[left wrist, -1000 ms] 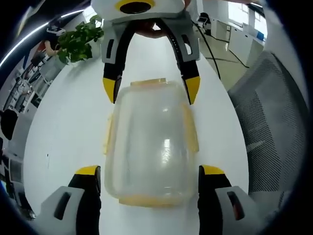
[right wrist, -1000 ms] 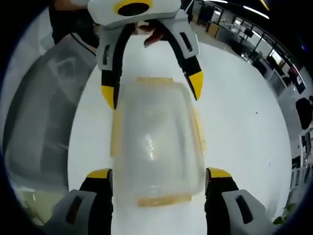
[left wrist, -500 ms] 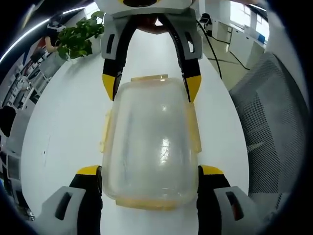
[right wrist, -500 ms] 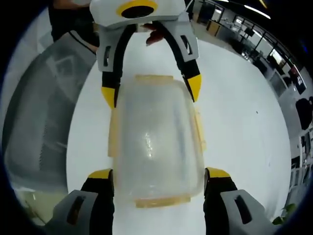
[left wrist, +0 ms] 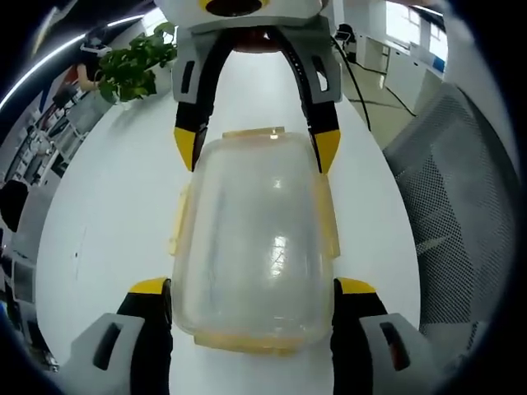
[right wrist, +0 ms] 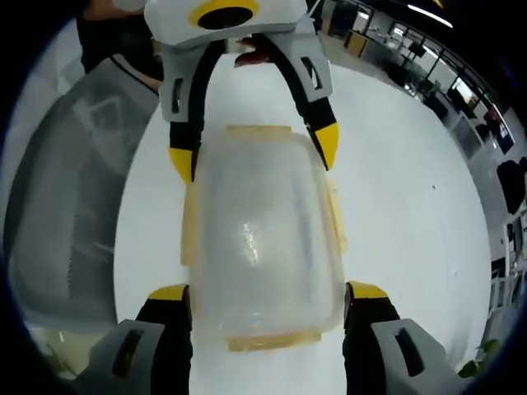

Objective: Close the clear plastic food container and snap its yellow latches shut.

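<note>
A clear plastic container lies on the white table with its lid on. Yellow latches stick out at its long sides and both ends. My left gripper is open, one jaw on either side of the container's near end, close to or touching its walls. From the far end, my right gripper faces it, open, its yellow tips flanking the far corners. In the right gripper view the same container sits between my right gripper's jaws, with my left gripper astride the opposite end.
A grey mesh chair stands beside the table, also seen as the chair in the right gripper view. A potted plant and a black cable lie at the far end. A hand holds the opposite gripper.
Both grippers have closed in on the container from its two ends. It now sits deeper between each pair of jaws. The jaw openings look unchanged.
</note>
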Action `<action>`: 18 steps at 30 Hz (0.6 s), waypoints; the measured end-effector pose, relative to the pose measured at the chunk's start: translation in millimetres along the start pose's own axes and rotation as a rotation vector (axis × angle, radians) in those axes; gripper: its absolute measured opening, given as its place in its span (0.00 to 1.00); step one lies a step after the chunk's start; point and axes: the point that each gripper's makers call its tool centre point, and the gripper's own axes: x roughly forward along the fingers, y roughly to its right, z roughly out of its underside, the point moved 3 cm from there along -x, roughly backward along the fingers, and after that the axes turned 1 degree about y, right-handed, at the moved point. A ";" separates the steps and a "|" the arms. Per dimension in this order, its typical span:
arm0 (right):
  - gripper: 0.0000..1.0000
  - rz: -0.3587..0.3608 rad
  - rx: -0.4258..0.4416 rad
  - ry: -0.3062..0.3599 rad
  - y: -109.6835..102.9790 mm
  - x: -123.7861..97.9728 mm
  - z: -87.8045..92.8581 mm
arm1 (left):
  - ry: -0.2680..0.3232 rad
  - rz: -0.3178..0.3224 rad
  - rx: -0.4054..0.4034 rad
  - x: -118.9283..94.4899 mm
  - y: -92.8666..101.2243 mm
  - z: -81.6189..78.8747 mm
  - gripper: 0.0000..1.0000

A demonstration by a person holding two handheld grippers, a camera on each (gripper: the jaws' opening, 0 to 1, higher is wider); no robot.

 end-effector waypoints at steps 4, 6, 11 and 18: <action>0.75 -0.006 0.003 -0.001 -2.6 4.0 -8.1 | 0.000 0.002 0.004 -4.6 1.9 7.3 0.80; 0.76 -0.009 0.003 -0.001 -3.1 6.5 -12.7 | 0.003 0.002 0.003 -7.1 1.9 11.6 0.80; 0.76 -0.017 -0.006 -0.011 -5.5 13.3 -25.6 | 0.008 -0.005 -0.006 -14.1 3.5 23.4 0.80; 0.76 -0.017 -0.010 -0.016 -9.4 21.6 -43.4 | 0.008 -0.009 -0.011 -23.3 5.6 38.3 0.80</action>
